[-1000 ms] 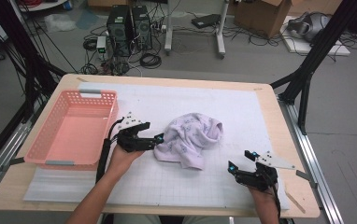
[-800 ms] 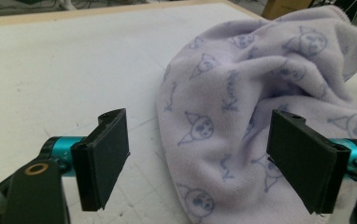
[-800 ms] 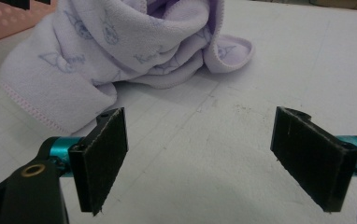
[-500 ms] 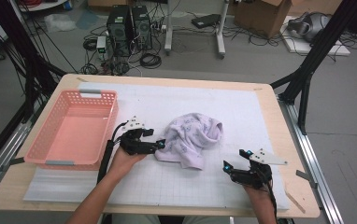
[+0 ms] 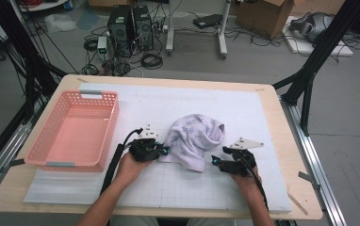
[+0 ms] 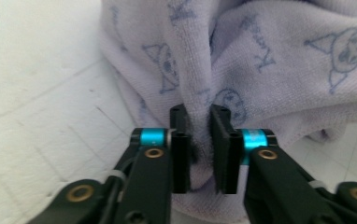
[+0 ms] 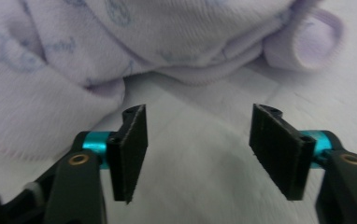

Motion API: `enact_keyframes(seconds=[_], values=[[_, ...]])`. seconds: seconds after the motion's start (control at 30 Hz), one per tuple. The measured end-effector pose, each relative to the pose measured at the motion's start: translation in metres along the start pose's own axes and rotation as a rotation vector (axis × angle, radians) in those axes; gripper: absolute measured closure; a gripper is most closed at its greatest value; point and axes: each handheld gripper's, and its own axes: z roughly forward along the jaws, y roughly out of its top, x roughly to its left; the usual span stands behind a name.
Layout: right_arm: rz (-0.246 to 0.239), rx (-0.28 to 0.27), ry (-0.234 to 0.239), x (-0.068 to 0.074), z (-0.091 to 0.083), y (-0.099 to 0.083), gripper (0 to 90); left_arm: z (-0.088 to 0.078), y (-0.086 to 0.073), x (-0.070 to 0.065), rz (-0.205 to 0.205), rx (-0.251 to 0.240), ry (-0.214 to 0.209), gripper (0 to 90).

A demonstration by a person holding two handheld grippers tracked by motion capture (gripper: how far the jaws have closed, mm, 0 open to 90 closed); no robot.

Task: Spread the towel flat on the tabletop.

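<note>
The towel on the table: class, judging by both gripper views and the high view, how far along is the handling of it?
Done: the left gripper has just been closing and pinches a fold of the lilac towel.
In hand: the right gripper, its jaws just narrowing with nothing between them, faces the towel's near edge.
Left: the towel lies crumpled on the white mat; the pink basket holds nothing.

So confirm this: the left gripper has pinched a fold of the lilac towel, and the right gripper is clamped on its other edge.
Not quite. The left gripper does pinch the lilac towel, but in the right gripper view the right gripper has open jaws with only the mat between them, short of the cloth.
</note>
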Motion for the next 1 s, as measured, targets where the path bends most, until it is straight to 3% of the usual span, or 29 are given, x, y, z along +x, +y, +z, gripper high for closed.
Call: enact_keyframes(seconds=[0.07,0.1,0.13,0.17,0.27,0.33,0.37,0.4,0.43,0.6,0.63,0.67,0.73,0.8,0.9,1.0], values=[[-0.016,0.017,-0.005,0.002,0.011,0.008,38.7,-0.007,0.001,0.0,-0.011,-0.04,0.022,81.9],[-0.019,0.019,-0.007,0.004,0.017,0.013,38.9,-0.018,0.001,0.001,-0.04,-0.114,0.038,82.1],[-0.019,0.019,-0.007,0.004,0.017,0.013,38.9,-0.018,0.001,0.001,-0.04,-0.114,0.038,82.0],[-0.026,0.014,-0.01,0.008,0.027,0.023,38.7,-0.027,0.001,0.004,-0.074,-0.168,0.053,82.1],[-0.047,0.046,-0.036,0.012,0.043,0.037,44.2,-0.037,0.001,0.01,-0.097,-0.197,0.077,82.2],[-0.073,0.084,-0.071,0.015,0.052,0.04,54.1,-0.039,0.001,0.012,-0.1,-0.199,0.085,82.3],[-0.073,0.079,-0.066,0.015,0.053,0.04,62.7,-0.041,0.001,0.013,-0.103,-0.206,0.095,82.4],[-0.073,0.079,-0.066,0.015,0.053,0.04,62.7,-0.042,0.002,0.015,-0.108,-0.214,0.103,82.4],[-0.05,0.095,-0.065,0.013,0.046,0.04,76.4,-0.043,0.003,0.017,-0.119,-0.224,0.114,82.6],[-0.035,0.116,-0.006,0.008,0.025,0.029,78.9,-0.04,0.008,0.025,-0.145,-0.242,0.137,82.9],[-0.019,0.122,0.042,0.006,0.007,0.016,78.9,-0.038,0.01,0.025,-0.143,-0.238,0.136,83.0],[-0.019,0.122,0.042,0.006,0.007,0.016,78.9,-0.038,0.01,0.025,-0.143,-0.238,0.136,83.0],[0.0,0.121,0.091,0.005,-0.007,0.004,78.9,-0.033,0.012,0.023,-0.125,-0.226,0.12,83.0],[-0.019,0.131,0.132,0.012,-0.028,-0.008,79.1,-0.029,0.014,0.018,-0.107,-0.217,0.116,83.1],[-0.037,0.129,0.169,0.02,-0.039,-0.014,78.9,-0.025,0.019,0.01,-0.09,-0.229,0.098,83.1],[-0.053,0.114,0.208,0.029,-0.053,-0.02,73.0,-0.02,0.022,0.003,-0.041,-0.219,0.095,83.0]])
